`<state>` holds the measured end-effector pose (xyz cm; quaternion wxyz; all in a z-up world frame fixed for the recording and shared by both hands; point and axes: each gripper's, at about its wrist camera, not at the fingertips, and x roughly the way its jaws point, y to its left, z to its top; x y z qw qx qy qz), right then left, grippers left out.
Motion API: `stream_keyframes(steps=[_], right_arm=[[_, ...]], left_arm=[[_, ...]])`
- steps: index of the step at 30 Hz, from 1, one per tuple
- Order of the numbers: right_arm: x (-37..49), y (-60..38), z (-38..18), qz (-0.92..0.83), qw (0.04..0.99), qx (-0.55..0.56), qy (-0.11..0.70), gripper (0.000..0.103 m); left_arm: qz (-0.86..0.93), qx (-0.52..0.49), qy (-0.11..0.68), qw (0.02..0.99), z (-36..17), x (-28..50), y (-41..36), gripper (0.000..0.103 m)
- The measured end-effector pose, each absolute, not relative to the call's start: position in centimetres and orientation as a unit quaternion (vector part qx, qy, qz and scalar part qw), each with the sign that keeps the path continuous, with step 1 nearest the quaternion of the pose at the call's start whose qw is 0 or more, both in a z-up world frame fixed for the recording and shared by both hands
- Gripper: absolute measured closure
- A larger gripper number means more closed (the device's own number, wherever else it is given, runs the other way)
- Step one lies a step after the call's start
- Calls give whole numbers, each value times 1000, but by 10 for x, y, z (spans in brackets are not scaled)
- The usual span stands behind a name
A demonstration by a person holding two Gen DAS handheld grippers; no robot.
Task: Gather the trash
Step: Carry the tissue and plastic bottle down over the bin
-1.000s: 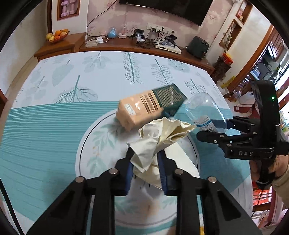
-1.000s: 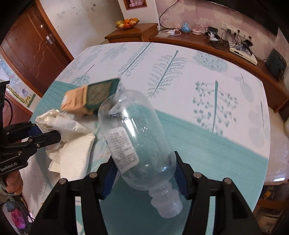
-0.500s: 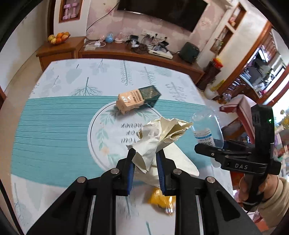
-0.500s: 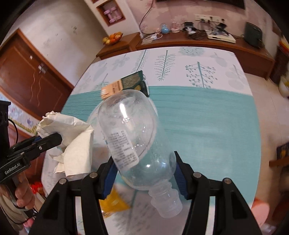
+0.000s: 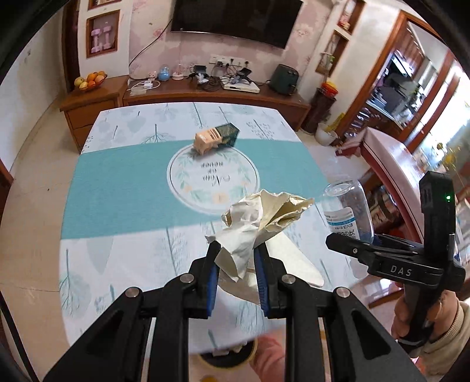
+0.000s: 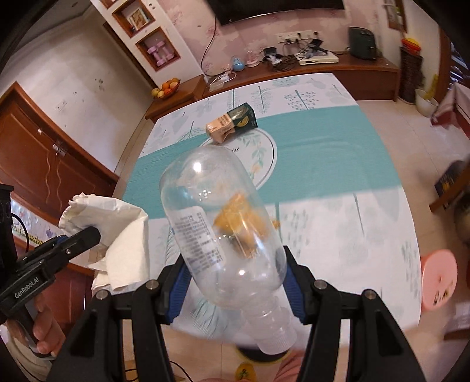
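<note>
Fruit bowl [image 5: 89,82] on sideboard [image 5: 97,100], TV [image 5: 235,20] above.

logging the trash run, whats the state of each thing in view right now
left gripper: shut on the crumpled paper
crumpled paper: held up off the table
right gripper: shut on the clear bottle
clear bottle: empty, capped, held with cap end toward the camera
carton: lying on its side on the table
table: cloth-covered, carton resting on it
TV: screen dark

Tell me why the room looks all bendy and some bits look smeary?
Both views: fisheye lens curves the walls and table. Right wrist view: the table's near end and the orange scrap seen through the bottle smear. Left wrist view: bottom edge blurs; paper stays sharp.
</note>
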<state>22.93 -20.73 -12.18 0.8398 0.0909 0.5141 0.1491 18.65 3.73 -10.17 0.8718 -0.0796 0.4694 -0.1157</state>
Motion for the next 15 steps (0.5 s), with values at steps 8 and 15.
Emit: stream_keyframes(steps=[8, 15], right_arm=[[136, -195, -135, 122, 829, 109, 535, 45], [90, -188, -169, 105, 794, 116, 587, 45]], left_arm=[[-146, -84, 481, 860, -108, 114, 41, 82], [-147, -85, 511, 843, -141, 73, 31, 82]])
